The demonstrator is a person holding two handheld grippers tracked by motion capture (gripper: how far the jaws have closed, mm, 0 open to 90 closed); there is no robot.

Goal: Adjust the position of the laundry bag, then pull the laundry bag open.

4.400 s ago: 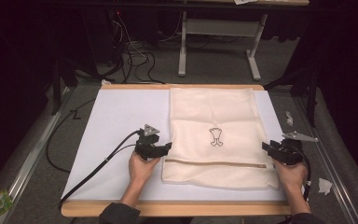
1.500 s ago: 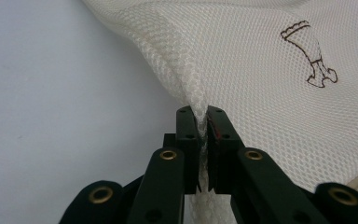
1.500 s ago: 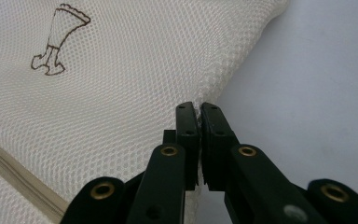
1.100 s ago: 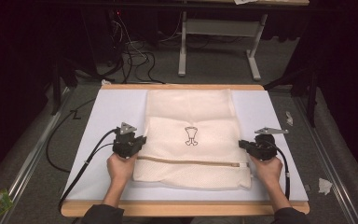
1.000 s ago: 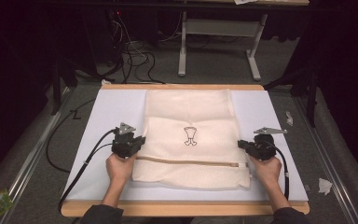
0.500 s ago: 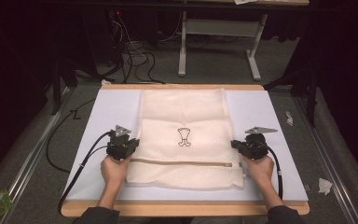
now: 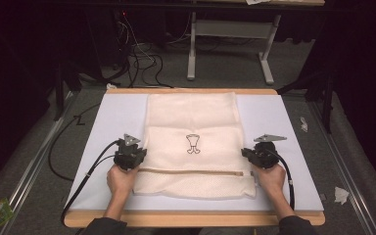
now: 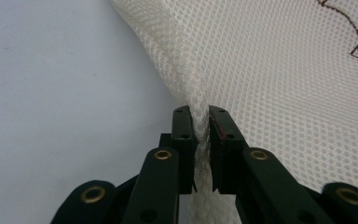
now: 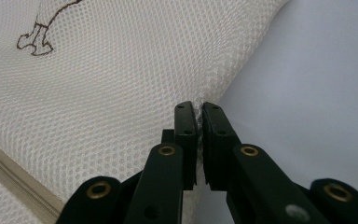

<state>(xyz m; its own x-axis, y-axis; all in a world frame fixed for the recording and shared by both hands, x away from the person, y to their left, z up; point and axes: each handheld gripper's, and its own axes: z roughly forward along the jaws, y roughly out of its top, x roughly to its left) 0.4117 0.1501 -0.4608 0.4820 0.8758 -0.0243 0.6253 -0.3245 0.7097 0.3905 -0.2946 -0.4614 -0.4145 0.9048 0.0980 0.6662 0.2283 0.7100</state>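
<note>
Left gripper (image 8: 202, 122) pinching the mesh bag (image 7: 193, 142) edge, jaws just easing apart — right gripper (image 9: 199, 116) clamps the opposite edge

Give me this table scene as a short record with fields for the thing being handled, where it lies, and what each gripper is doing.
thing: cream mesh laundry bag with a zip and a small brown emblem
surface: white sheet on a wooden-edged table
left gripper: pinching the bag's left edge, jaws have just been opening
right gripper: pinching the bag's right edge
bag's lie: flat, folded across the middle
</note>
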